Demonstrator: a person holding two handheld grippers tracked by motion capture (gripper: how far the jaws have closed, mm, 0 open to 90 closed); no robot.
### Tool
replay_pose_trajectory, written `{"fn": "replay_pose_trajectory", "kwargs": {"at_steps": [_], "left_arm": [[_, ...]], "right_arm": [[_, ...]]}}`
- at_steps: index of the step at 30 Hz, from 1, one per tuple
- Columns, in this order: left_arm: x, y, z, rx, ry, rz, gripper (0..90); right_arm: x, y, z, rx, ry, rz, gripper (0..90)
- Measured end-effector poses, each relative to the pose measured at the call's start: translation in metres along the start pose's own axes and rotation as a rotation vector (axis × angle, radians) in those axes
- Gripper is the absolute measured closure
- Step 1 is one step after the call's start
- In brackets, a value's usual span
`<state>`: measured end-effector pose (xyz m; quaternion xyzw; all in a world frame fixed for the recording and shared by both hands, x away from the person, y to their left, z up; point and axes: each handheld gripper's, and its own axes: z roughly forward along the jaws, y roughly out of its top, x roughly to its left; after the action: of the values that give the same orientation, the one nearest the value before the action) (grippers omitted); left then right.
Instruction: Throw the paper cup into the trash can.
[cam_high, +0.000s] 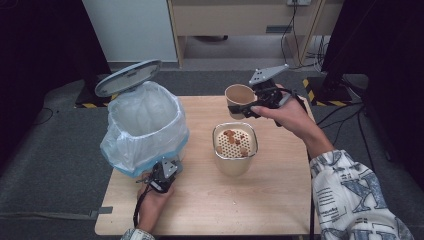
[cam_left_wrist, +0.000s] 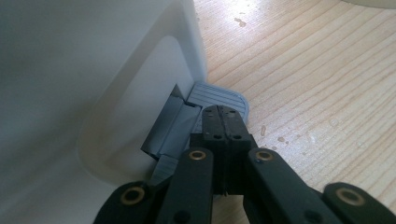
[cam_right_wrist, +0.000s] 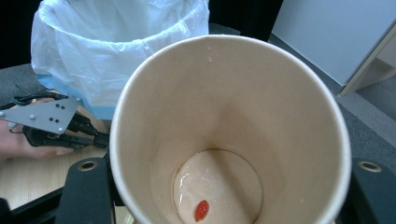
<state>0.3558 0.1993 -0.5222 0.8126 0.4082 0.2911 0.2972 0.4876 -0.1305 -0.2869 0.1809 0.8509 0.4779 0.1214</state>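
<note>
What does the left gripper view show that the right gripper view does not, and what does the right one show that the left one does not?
The left gripper view shows the left gripper, jaws shut, pressing on the grey pedal at the foot of the white bin, and small drops on the table.

The right gripper view looks into the paper cup held by the right gripper: a little liquid and one red berry lie at its bottom. It also shows the bin's plastic liner.

Both show the bin, the wooden table and the left gripper.
</note>
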Motion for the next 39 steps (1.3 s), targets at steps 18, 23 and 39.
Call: {"fn": "replay_pose_trajectory", "kwargs": {"at_steps": [18,23,39], "left_arm": [[-0.001,0.000,0.000,0.004,0.009,0.008,89.6],[-0.002,0.000,0.000,0.002,0.012,0.011,89.7],[-0.002,0.000,0.000,0.001,0.012,0.007,89.7]], "right_arm": [[0.019,0.021,0.022,0.025,0.037,-0.019,32.9],[0.023,0.027,0.029,0.022,0.044,-0.009,33.0],[0.042,0.062,0.051,-0.003,0.085,0.020,32.8]]}}
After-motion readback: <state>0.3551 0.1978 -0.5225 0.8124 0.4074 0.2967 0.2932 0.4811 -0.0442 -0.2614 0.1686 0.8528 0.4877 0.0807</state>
